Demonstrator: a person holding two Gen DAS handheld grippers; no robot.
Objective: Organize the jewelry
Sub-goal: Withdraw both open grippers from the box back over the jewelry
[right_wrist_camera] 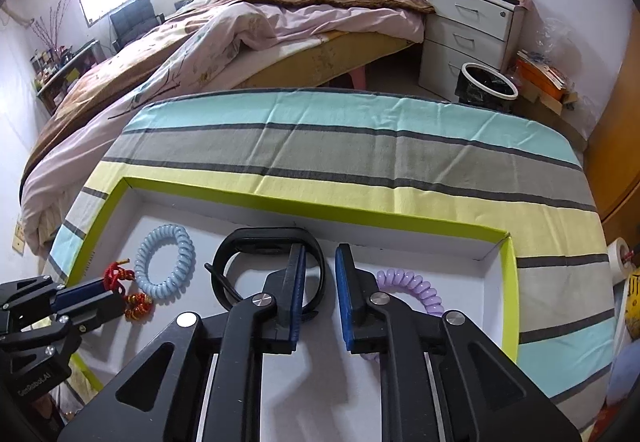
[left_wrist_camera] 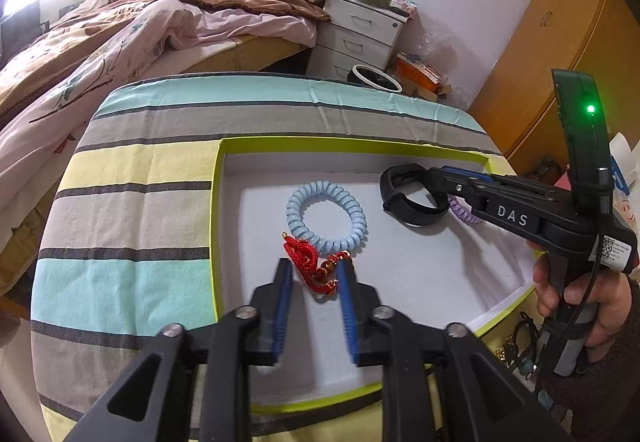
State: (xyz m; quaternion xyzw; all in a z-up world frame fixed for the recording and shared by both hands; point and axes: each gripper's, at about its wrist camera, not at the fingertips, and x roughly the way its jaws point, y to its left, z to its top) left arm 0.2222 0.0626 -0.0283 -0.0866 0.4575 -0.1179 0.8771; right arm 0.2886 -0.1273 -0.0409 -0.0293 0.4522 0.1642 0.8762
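Left gripper [left_wrist_camera: 314, 282] parted around red cord bracelet [left_wrist_camera: 316, 266], right gripper [right_wrist_camera: 320, 262] slightly apart, black band [right_wrist_camera: 240, 258] at its left finger, holding nothing.

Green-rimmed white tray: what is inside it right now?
The green-rimmed white tray holds a light blue spiral hair tie, a red knotted cord bracelet, a black wristband and a purple spiral hair tie, partly hidden by the right gripper.
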